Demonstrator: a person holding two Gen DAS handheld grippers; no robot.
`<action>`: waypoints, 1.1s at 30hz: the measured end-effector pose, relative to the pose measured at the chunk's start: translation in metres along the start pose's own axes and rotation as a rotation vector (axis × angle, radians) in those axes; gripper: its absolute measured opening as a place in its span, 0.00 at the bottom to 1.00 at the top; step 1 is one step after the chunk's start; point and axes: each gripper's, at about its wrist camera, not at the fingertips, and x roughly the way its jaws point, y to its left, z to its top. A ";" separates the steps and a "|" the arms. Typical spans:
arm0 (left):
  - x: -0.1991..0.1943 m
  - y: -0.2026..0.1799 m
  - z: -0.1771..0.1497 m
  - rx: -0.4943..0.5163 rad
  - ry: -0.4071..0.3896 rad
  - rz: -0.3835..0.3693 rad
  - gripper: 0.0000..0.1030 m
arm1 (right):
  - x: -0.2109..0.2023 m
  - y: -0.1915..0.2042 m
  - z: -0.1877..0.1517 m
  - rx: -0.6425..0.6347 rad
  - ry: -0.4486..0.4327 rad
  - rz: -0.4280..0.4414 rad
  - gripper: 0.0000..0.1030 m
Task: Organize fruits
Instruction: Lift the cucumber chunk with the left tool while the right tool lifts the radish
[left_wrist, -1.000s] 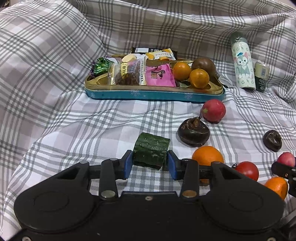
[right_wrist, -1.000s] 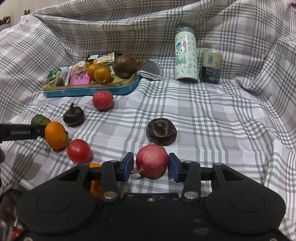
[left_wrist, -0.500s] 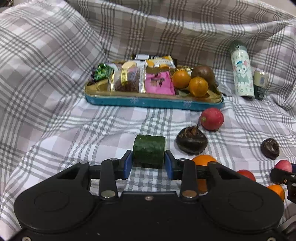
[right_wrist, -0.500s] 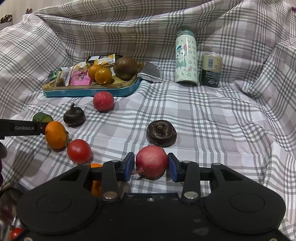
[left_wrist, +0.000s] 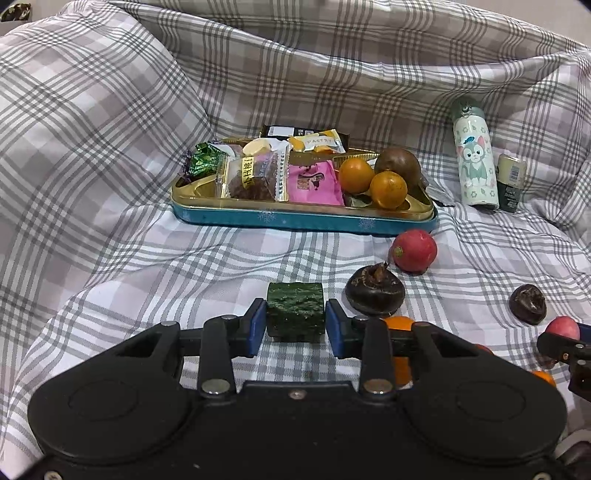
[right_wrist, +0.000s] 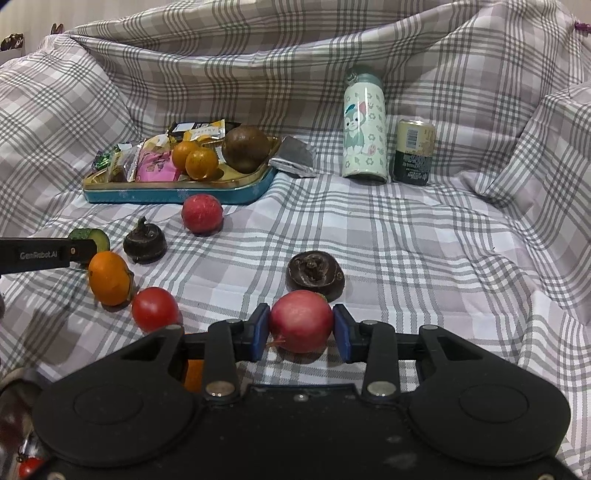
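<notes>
My left gripper is closing its jaws on a dark green cucumber piece, with the blue pads pressing its two sides just above the checked cloth. My right gripper is shut on a round red fruit low over the cloth. In the right wrist view a left gripper finger shows at the left edge with the cucumber piece beside it. The blue tin tray at the back holds snack packets, two oranges and a brown fruit.
Loose on the cloth are a red fruit, two dark water chestnuts, an orange and a tomato. A cartoon bottle and a can stand back right. Cloth folds rise all around.
The left jaws have shut on the cucumber piece, which now sits square between the pads. The right gripper has tightened slightly on the red fruit and stayed in place.
</notes>
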 end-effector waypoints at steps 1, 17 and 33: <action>-0.001 0.000 -0.001 0.000 0.008 -0.003 0.42 | 0.000 0.000 0.000 -0.002 -0.003 -0.003 0.38; 0.016 -0.001 0.002 -0.023 0.049 0.021 0.47 | -0.002 -0.001 -0.002 0.002 0.003 0.019 0.38; -0.012 -0.001 0.005 -0.023 -0.002 -0.028 0.43 | -0.008 -0.003 0.001 0.034 -0.022 0.038 0.38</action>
